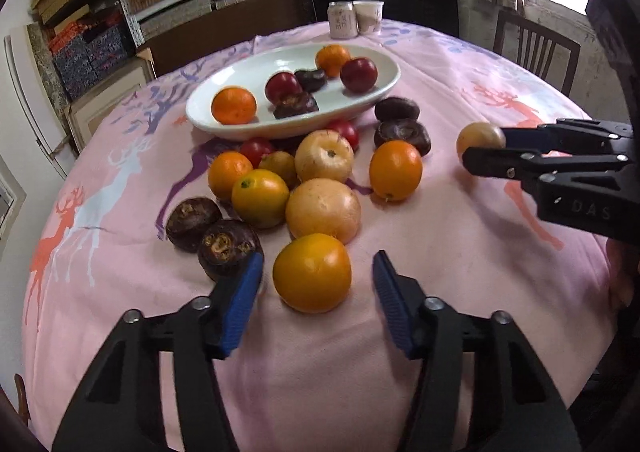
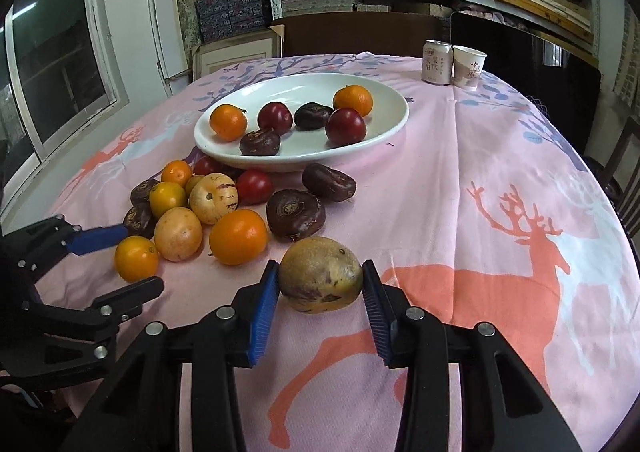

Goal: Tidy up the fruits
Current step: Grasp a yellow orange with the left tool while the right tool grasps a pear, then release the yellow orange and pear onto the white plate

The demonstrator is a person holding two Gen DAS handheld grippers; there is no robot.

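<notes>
Right tool (image 2: pixel 320 286) closed on a yellowish, purple-speckled melon pear (image 2: pixel 321 274), both blue pads touching its sides, the fruit low over the pink desk (image 2: pixel 500 179), apparently gripped for carrying to the white oval dish (image 2: pixel 394 127). Left tool (image 1: pixel 318 278) spread wide either side of an orange (image 1: pixel 312 272), neither pad touching it, seemingly lined up for a grasp. Beyond, other fruits loose beside the part-filled dish.
</notes>
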